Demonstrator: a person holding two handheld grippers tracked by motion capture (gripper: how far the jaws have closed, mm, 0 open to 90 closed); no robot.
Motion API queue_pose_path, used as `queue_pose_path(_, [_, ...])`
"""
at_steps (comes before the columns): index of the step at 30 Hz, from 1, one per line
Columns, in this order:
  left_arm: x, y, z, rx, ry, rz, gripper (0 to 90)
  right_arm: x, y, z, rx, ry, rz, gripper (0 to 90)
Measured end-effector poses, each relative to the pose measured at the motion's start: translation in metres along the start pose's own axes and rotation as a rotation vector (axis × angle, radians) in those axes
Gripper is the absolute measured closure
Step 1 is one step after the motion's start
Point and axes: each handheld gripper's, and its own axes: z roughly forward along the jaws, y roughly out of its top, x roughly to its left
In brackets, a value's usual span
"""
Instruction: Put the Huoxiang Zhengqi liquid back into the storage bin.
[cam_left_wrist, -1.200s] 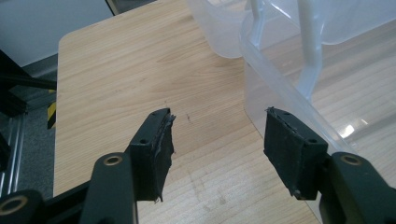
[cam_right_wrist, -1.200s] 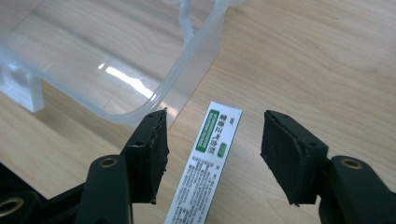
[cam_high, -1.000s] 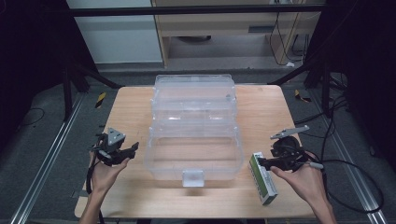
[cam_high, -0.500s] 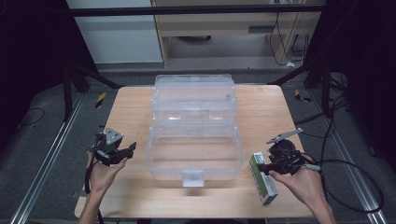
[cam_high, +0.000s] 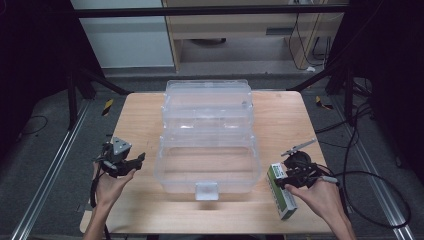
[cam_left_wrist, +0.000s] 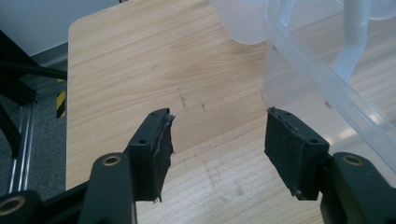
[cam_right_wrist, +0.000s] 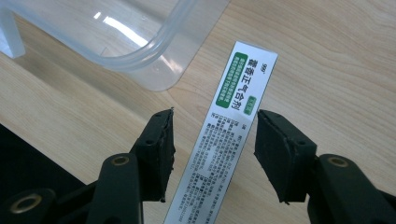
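On the table (cam_high: 150, 125), listed from 9 o'clock to 3 o'clock:

Left gripper (cam_high: 131, 165): at 9 o'clock of the bin, hovering over bare wood; jaws spread wide with nothing between them, as the left gripper view (cam_left_wrist: 218, 140) confirms. Idle by the look of it.

Clear plastic bin (cam_high: 207, 160): at table centre, lid swung up toward 12 o'clock, latch tab at its 6 o'clock wall. Interior appears to hold nothing. Its near corner shows in the right gripper view (cam_right_wrist: 154, 56).

Green-and-white box (cam_high: 281, 192): lying flat on the wood at 3 o'clock of the bin, near but apart from its wall; long axis running roughly 11 to 5 o'clock. Printed face up in the right gripper view (cam_right_wrist: 224, 126).

Right gripper (cam_high: 285, 181): over the box, jaws parted and straddling its narrow width (cam_right_wrist: 212, 149), one at each long edge; pads not yet pressed to it.

Progress: early, judging by the layout. Bin stands ready; box is lined up but not grasped.

Outstanding: closing on the box, lifting it, carrying it toward 9 o'clock over the bin wall, setting it inside; likely lowering the lid after.
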Motion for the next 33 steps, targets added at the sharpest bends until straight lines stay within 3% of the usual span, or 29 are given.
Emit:
queue_pose_path(12, [-0.001, 0.000, 0.001, 0.004, -0.003, 0.005, 40.8, 0.002, 0.002, 0.007, 0.031, -0.031, -0.008, 48.6])
queue_pose_path(33, [-0.002, -0.001, 0.002, 0.011, -0.003, 0.011, 40.8, 0.000, -0.002, 0.015, 0.059, -0.023, 0.017, 50.9])
